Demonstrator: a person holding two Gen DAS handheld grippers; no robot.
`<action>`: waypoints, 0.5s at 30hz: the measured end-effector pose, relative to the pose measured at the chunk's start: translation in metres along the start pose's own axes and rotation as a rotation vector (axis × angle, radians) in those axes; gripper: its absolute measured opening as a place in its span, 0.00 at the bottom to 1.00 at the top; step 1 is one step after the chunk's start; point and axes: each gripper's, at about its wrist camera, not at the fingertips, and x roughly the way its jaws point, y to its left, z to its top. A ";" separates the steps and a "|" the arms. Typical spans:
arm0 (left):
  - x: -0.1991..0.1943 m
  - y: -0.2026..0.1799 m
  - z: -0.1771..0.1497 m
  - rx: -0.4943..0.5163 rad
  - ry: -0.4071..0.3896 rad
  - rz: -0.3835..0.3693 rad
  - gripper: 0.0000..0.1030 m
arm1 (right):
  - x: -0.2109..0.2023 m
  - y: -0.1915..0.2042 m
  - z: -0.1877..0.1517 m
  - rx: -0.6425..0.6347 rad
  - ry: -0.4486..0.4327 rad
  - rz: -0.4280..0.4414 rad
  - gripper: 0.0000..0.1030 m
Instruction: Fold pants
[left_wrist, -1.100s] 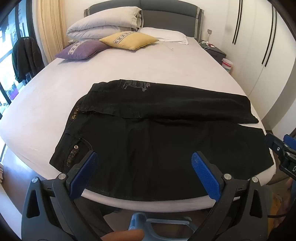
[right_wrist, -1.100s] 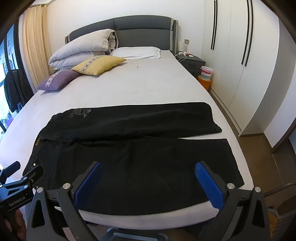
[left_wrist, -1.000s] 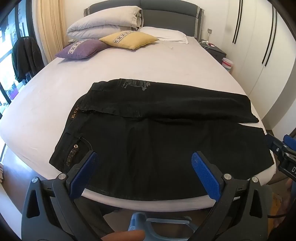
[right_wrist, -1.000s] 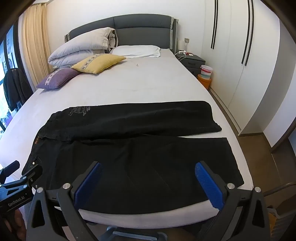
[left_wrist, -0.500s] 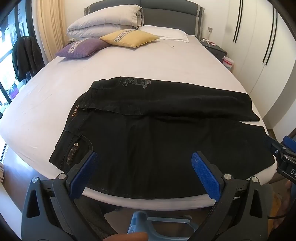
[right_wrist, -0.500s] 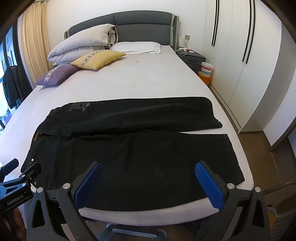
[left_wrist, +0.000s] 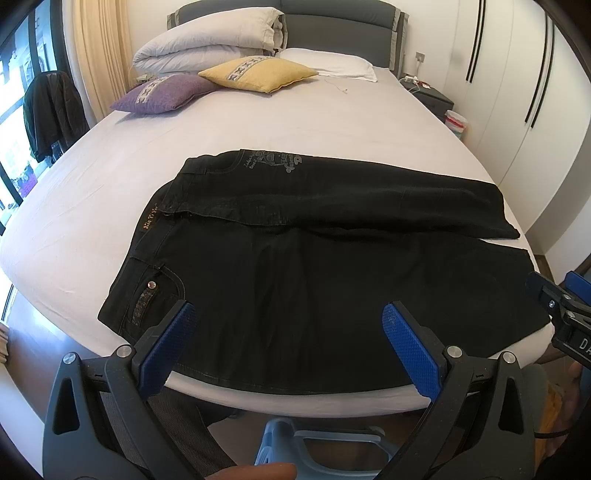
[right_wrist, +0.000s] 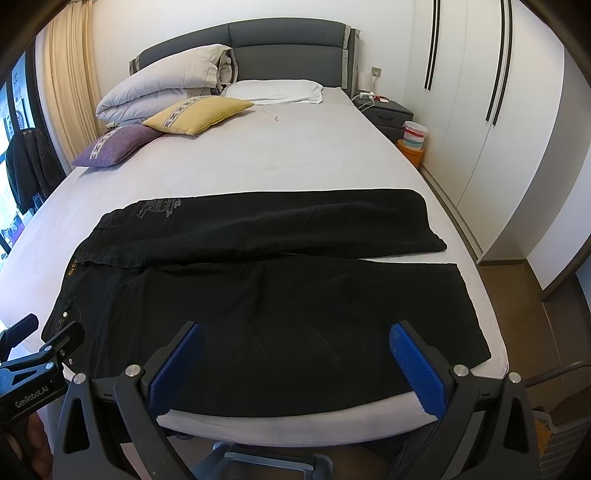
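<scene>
At the lower left of the right wrist view we read "GenRobot.AI" in white on the left gripper (right_wrist: 35, 354). On the pants (left_wrist: 314, 266), orange lettering on the waistband and a pale print near the top are too small for us to read.

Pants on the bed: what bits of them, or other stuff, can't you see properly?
- Black pants: near edge hidden behind the left gripper in the left wrist view.
- Print near the waistband: too small to read in the right wrist view.
- Right gripper: cut off by the left wrist view's right edge.
</scene>
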 end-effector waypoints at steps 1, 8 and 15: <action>0.001 0.000 0.000 0.001 0.001 0.001 1.00 | 0.000 0.000 -0.001 0.001 0.000 0.001 1.00; 0.001 0.000 0.000 0.002 0.002 0.000 1.00 | -0.001 0.000 0.000 -0.001 -0.001 0.001 1.00; 0.001 0.000 -0.001 0.005 0.003 0.001 1.00 | -0.001 -0.001 0.001 -0.002 0.000 0.002 1.00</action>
